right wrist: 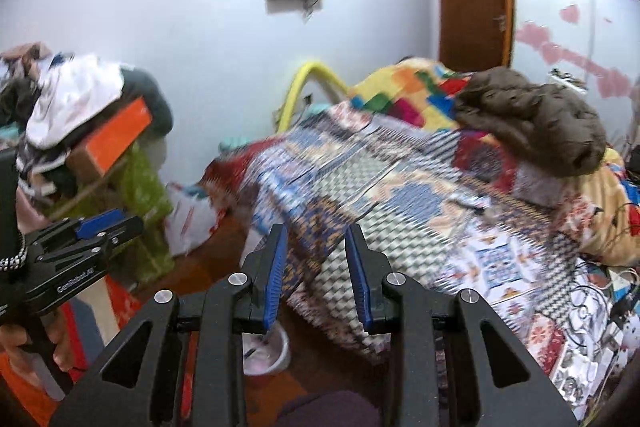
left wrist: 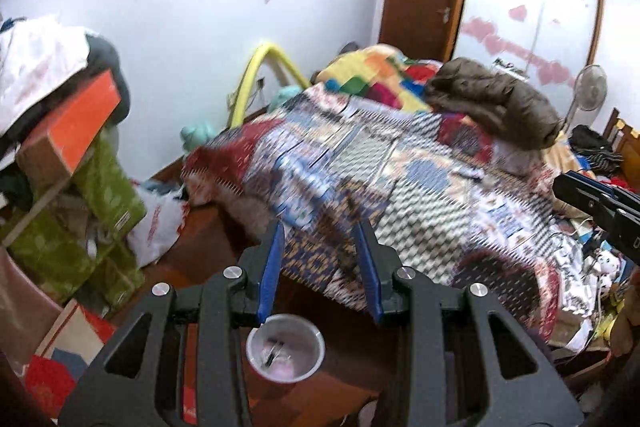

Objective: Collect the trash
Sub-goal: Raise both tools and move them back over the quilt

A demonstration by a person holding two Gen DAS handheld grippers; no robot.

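Note:
A small round bin [left wrist: 285, 351] with a pale rim stands on the floor by the bed's near corner, with bits of pink and white trash inside. It also shows in the right wrist view [right wrist: 267, 355], partly hidden behind my right gripper. My left gripper [left wrist: 320, 231] is open and empty, held above the bin, pointing at the bed. My right gripper [right wrist: 316, 235] is open and empty, over the bed's near corner. A small wrapper [right wrist: 472, 203] lies on the bedspread further back. The views are blurred.
A bed with a patterned quilt [left wrist: 400, 167] fills the middle, with a brown jacket [left wrist: 496, 99] and a colourful blanket [left wrist: 376, 75] on it. Green bags and boxes [left wrist: 92, 195] and a white plastic bag [left wrist: 160, 223] pile up on the left. A fan [left wrist: 588, 91] stands far right.

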